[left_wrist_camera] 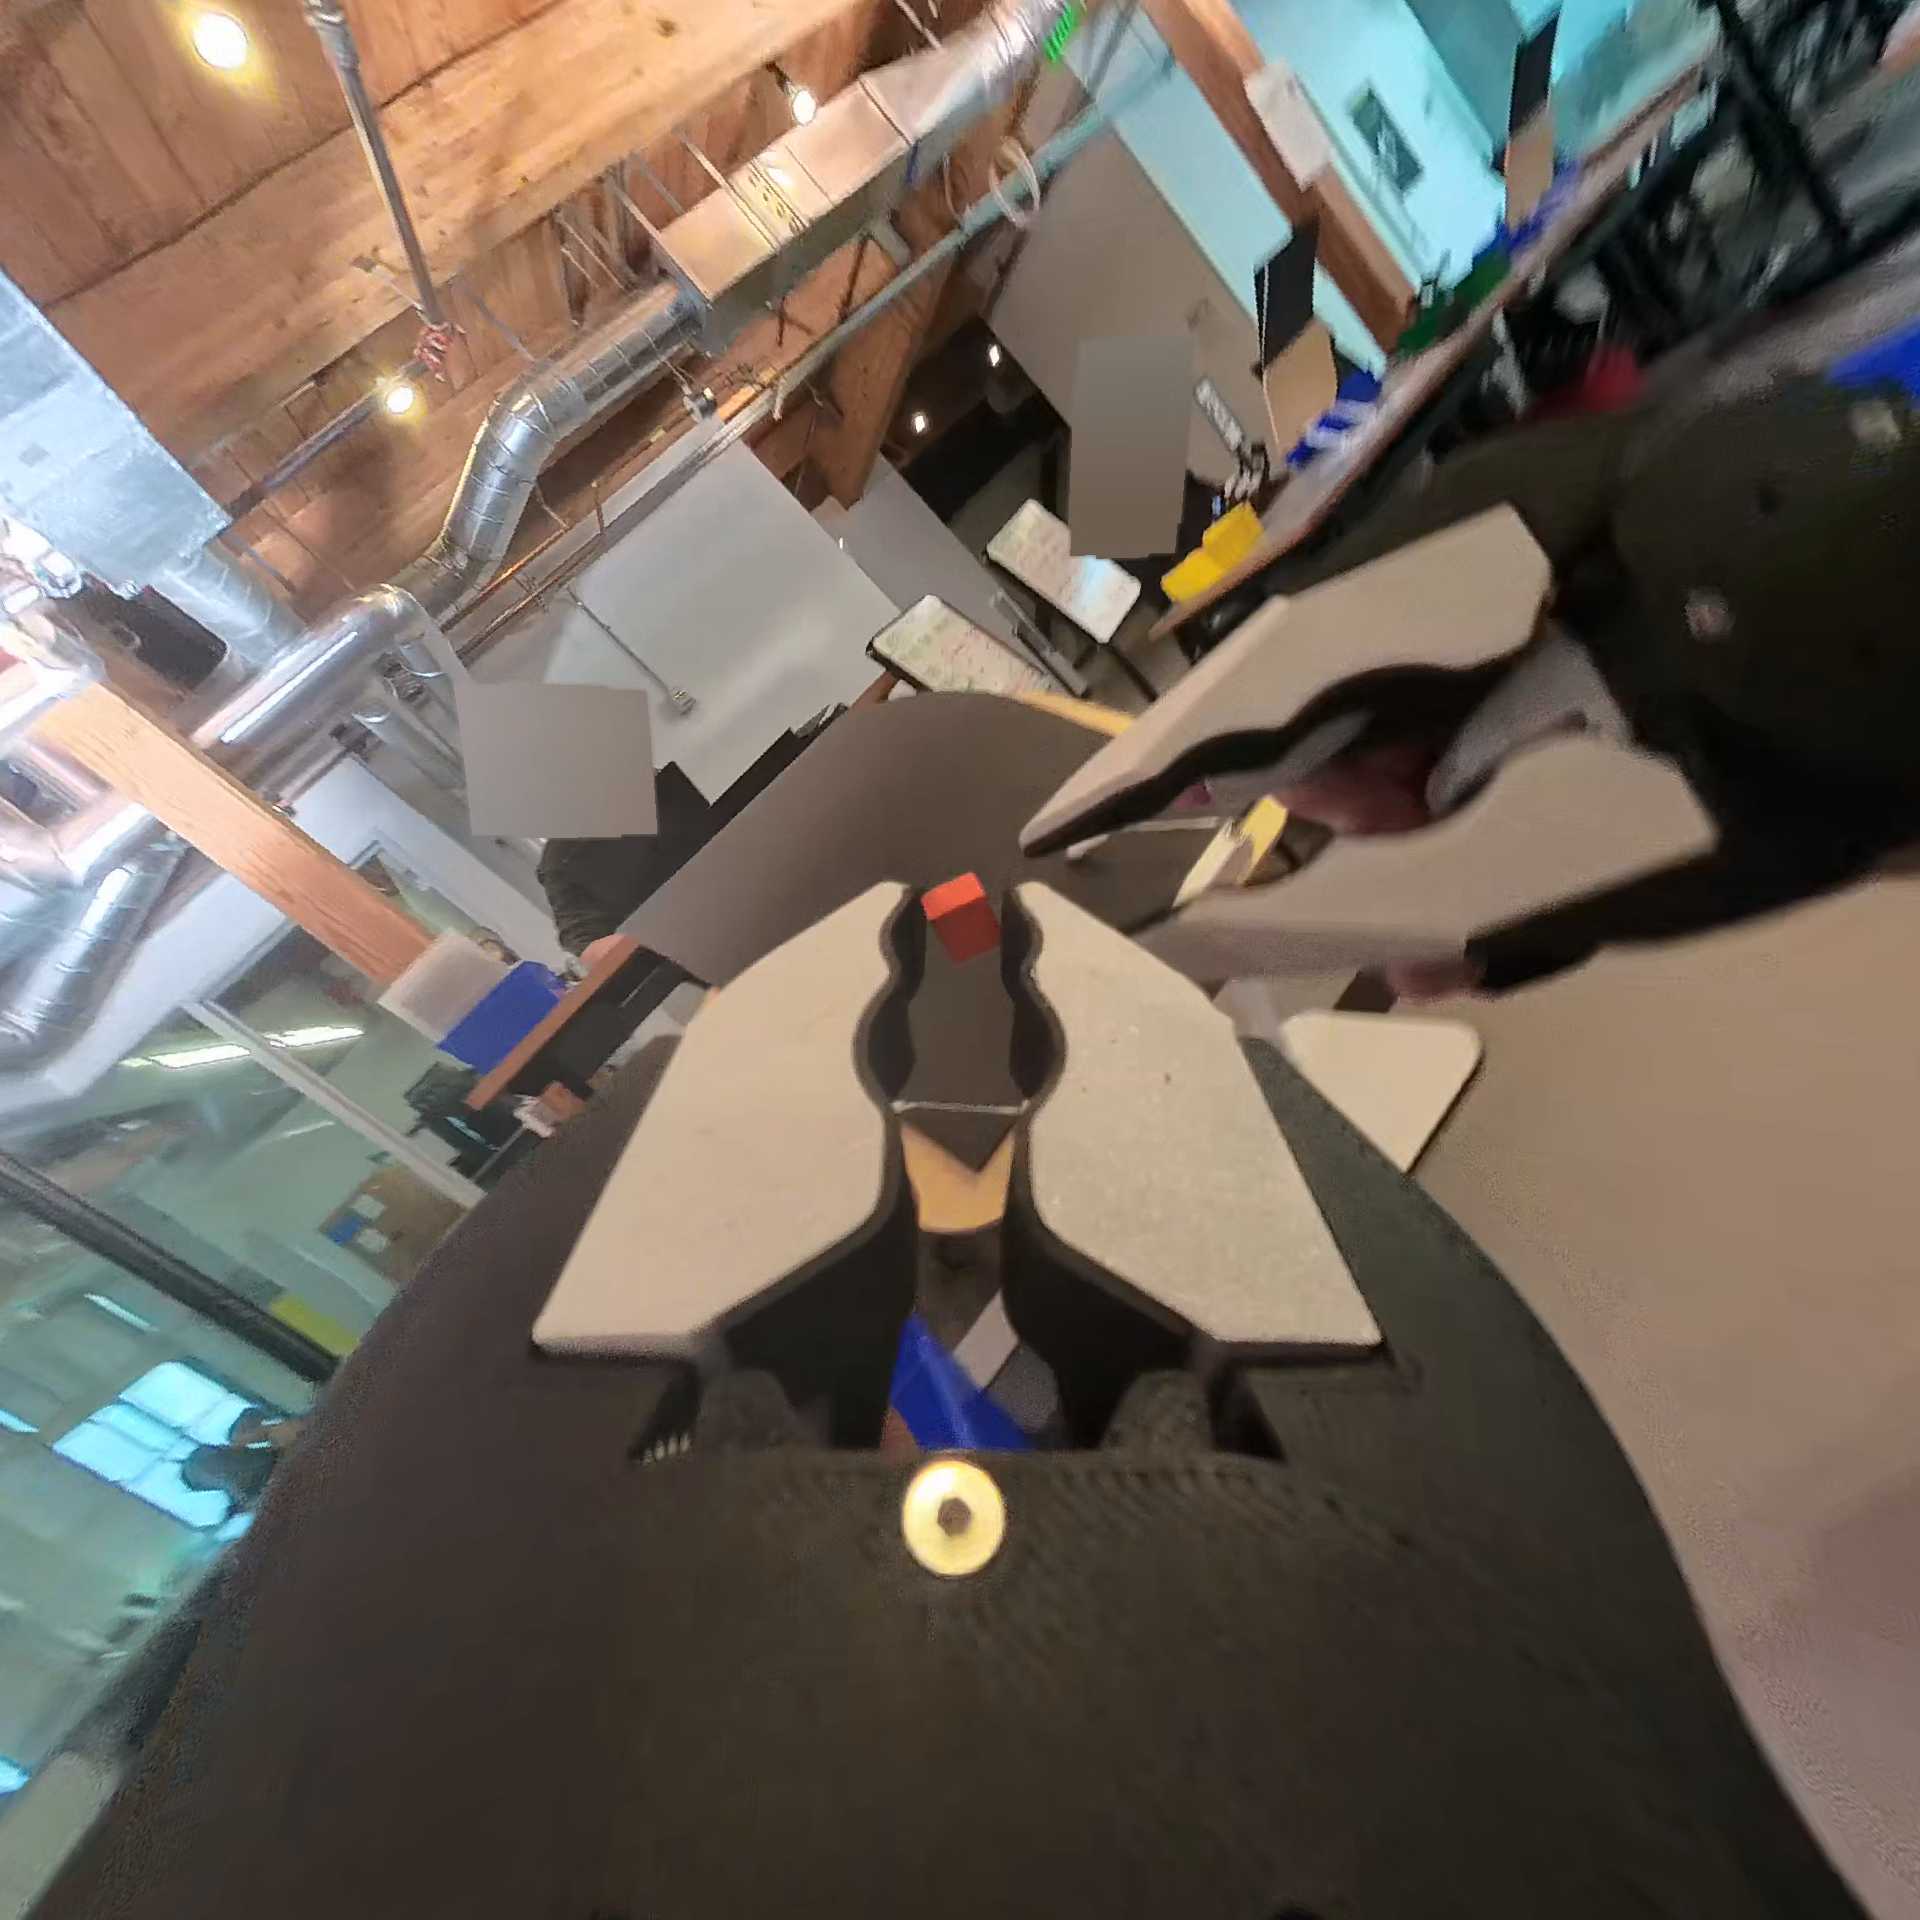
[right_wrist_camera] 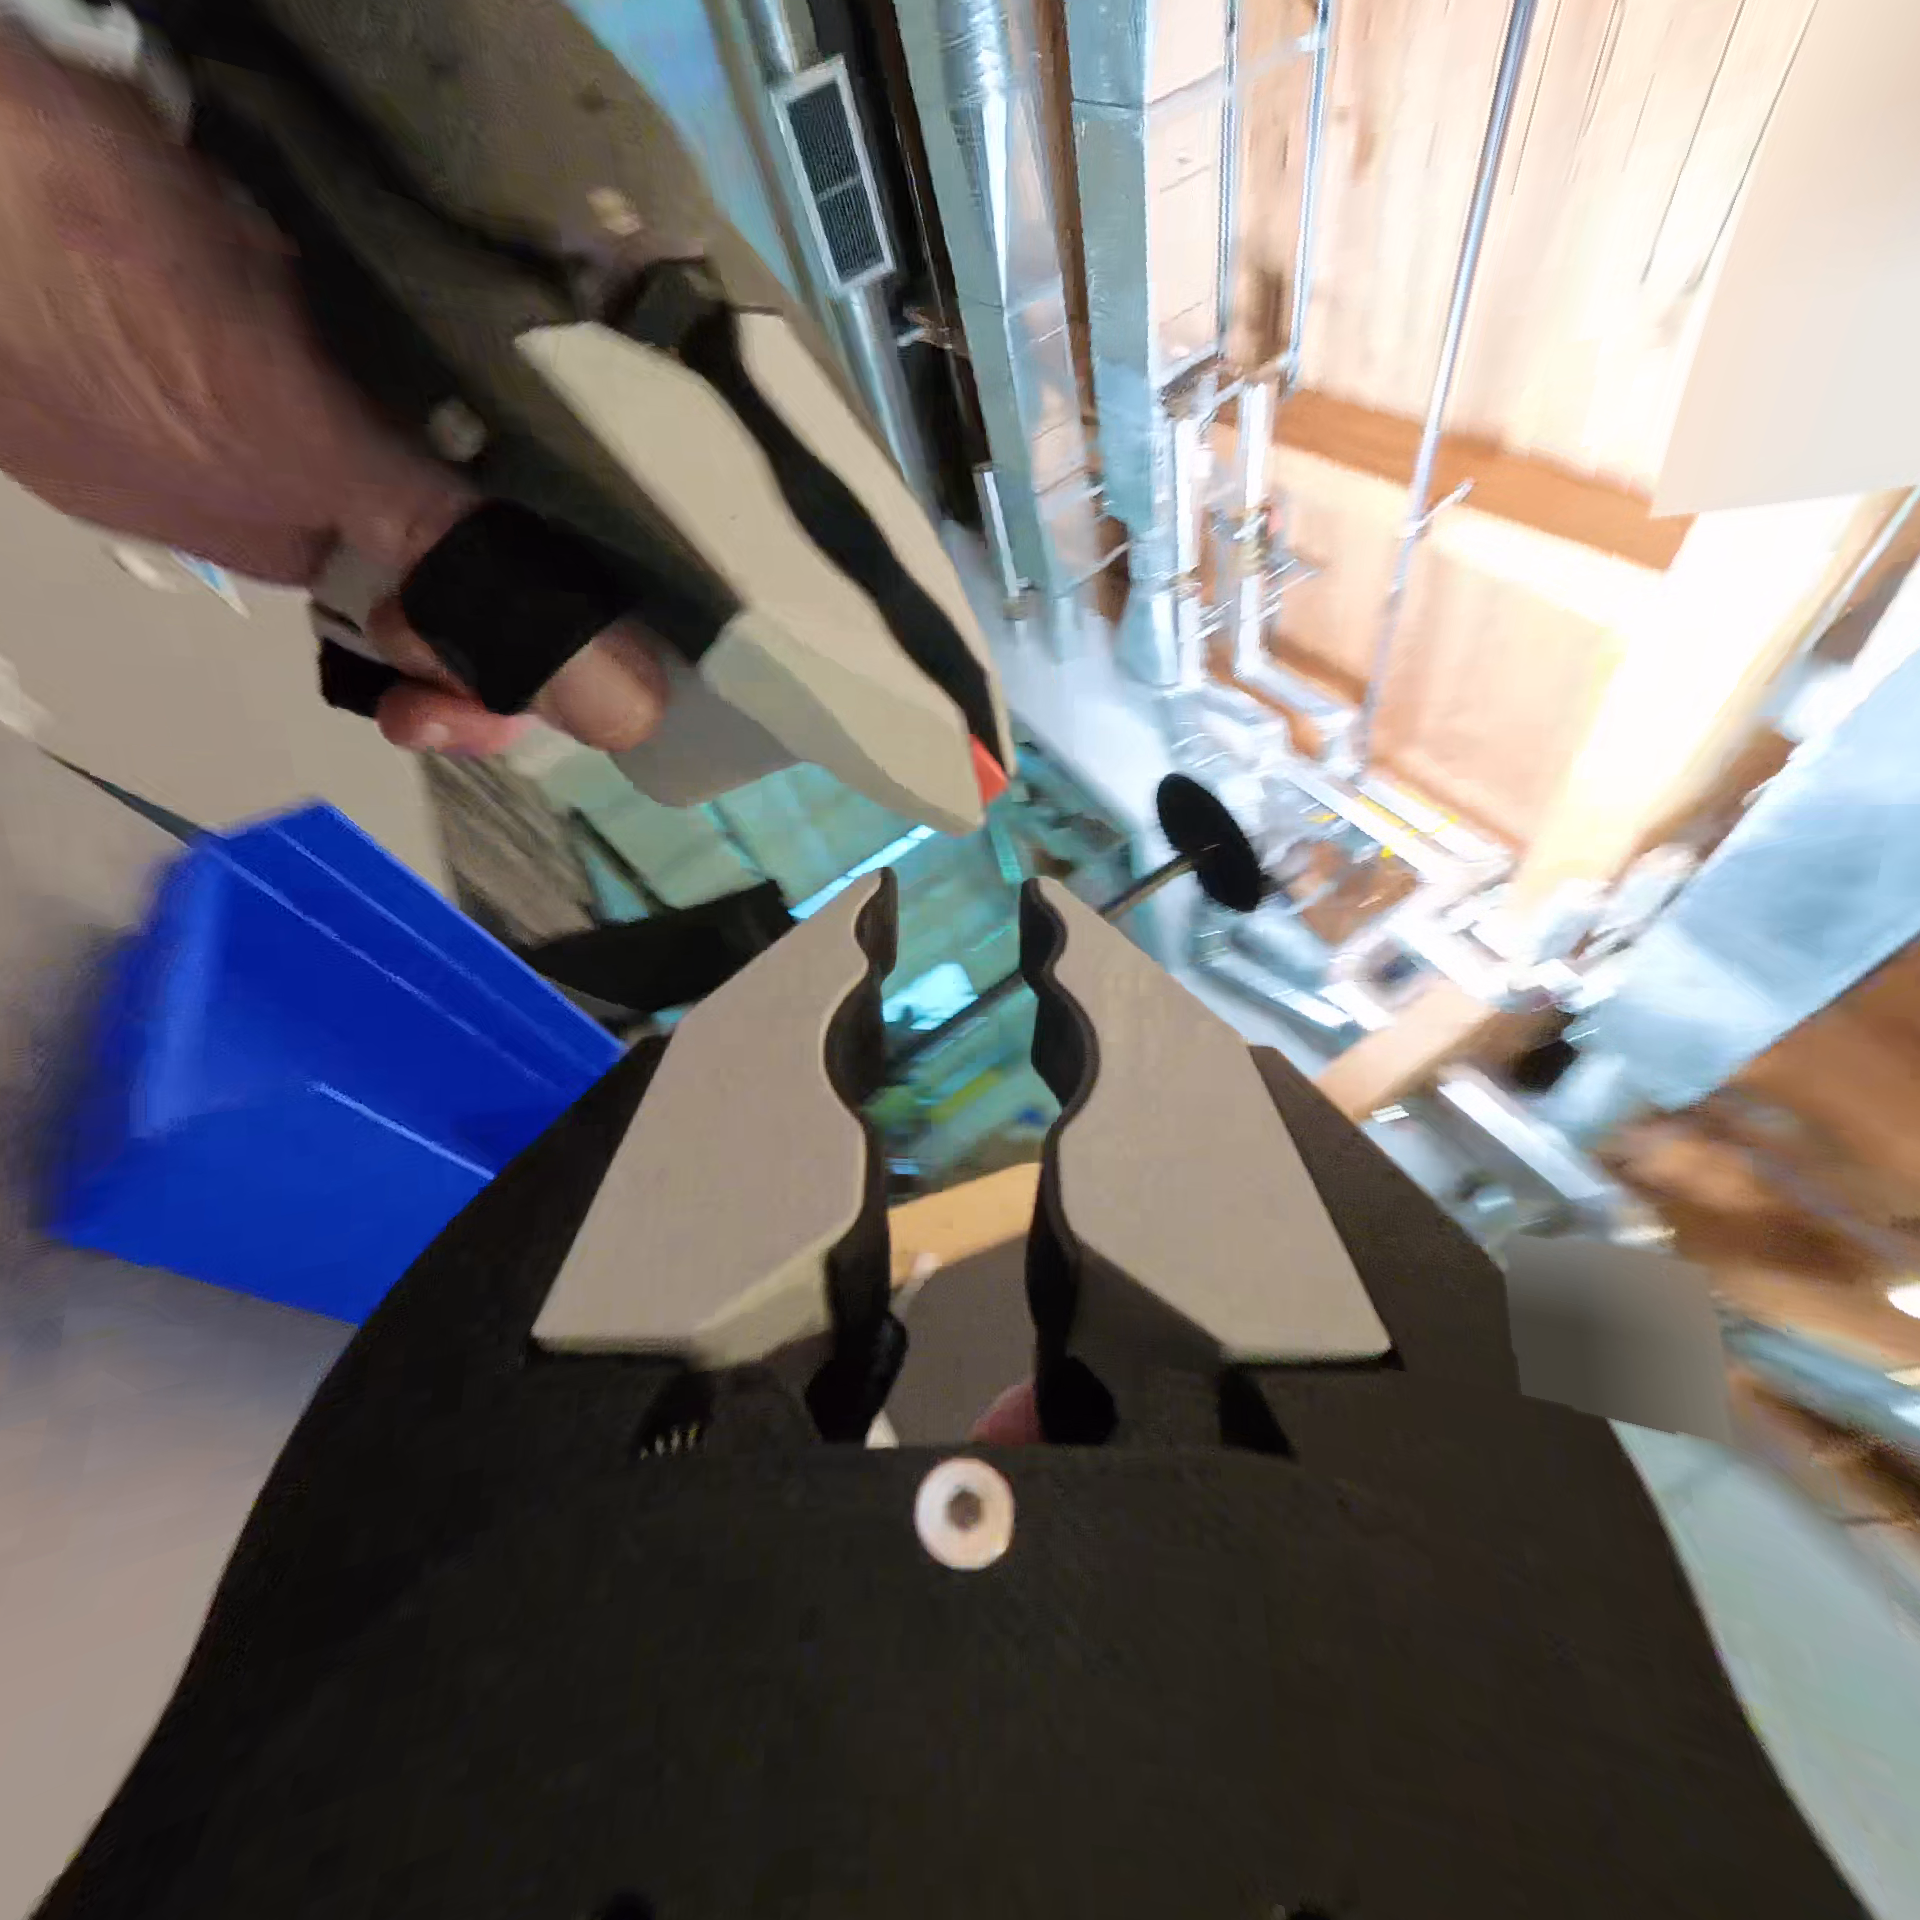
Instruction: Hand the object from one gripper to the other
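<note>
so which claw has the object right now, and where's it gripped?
The left claw pinches the small red-orange block at its very fingertips, on two opposite side faces. The right claw is open and holds nothing.

Two hand-held grippers (left_wrist_camera: 961, 904) (right_wrist_camera: 951, 904), one red block (left_wrist_camera: 961, 914), one blue bin (right_wrist_camera: 301, 1070).

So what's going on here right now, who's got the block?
The left gripper holds a small red block pinched at its fingertips, up in the air. The right gripper is open and empty, close by but not touching the block, so the handover hasn't happened yet. A person's hand is on the left gripper's handle. A blue bin sits below. Both views are motion-blurred.
</note>
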A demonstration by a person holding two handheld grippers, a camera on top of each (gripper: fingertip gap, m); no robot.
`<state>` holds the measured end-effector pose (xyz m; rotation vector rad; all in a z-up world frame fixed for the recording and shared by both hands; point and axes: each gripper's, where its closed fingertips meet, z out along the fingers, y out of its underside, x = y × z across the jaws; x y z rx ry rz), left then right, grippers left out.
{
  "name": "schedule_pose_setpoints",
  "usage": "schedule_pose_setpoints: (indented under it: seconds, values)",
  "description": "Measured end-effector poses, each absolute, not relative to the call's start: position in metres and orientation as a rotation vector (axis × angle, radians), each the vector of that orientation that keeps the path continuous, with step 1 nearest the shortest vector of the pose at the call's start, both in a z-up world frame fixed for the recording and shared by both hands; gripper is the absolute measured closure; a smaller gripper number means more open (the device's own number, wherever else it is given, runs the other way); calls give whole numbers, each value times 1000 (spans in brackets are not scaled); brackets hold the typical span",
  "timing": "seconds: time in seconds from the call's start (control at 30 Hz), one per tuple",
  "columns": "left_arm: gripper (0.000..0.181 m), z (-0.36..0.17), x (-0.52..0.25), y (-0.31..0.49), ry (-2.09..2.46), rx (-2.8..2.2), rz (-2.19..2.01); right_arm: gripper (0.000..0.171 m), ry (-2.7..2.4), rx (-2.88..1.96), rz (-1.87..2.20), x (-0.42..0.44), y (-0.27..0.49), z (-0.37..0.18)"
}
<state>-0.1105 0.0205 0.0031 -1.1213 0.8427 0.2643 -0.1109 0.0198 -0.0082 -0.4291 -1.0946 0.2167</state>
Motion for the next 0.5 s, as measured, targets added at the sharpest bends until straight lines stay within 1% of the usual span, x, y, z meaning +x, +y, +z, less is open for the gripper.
schedule_pose_setpoints:
  seconds: [0.13,0.27,0.3,0.37,0.5]
  values:
    - [168,-5,-118,27,1039,-1151,526,157,-1126,-660,695,-106,23,-1]
    - [167,-12,-119,34,1193,-1167,716,153,-1201,-854,1007,-112,22,-11]
    - [167,-13,-117,35,1221,-1168,755,152,-1204,-885,1054,-113,23,-13]
    - [168,-16,-119,40,1260,-1176,878,154,-1209,-921,1116,-114,22,-15]
    - [168,-22,-114,43,1310,-1157,978,157,-1189,-1000,1124,-116,28,-19]
